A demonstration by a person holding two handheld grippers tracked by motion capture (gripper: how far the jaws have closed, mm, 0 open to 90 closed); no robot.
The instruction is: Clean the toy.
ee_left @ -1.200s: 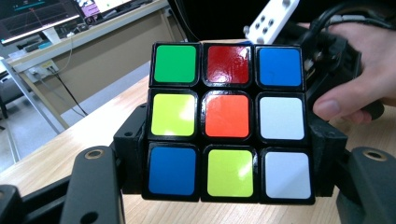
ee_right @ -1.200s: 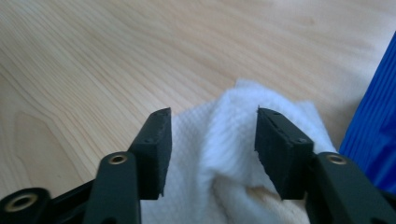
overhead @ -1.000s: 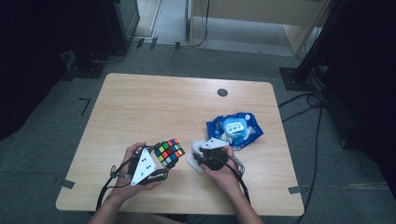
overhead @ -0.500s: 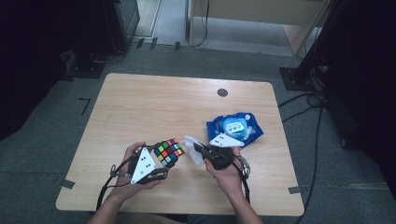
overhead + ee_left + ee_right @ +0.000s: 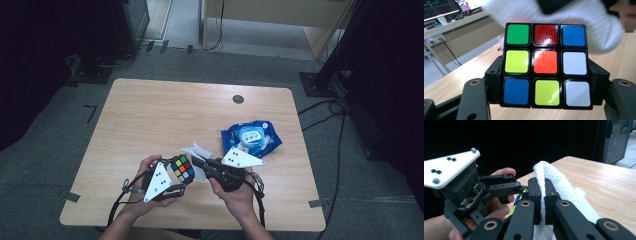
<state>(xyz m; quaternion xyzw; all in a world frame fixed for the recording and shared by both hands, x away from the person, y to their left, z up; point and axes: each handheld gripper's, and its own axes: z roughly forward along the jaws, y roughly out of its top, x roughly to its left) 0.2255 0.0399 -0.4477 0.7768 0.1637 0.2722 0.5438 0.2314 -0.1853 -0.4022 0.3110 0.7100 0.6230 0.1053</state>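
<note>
The left tongs [image 5: 176, 176] are clenched on a Rubik's cube [image 5: 182, 167], held just above the near edge of the bench [image 5: 150, 115]; the left gripper view shows its face with a red-orange centre square pinched at both sides. Just right of the cube, the right tongs [image 5: 196, 161] have just been closing and now clamp a white knitted cloth [image 5: 197, 151], which stands up between the pads. Farther right, a blue wipes packet [image 5: 252, 137] lies on the bench.
</note>
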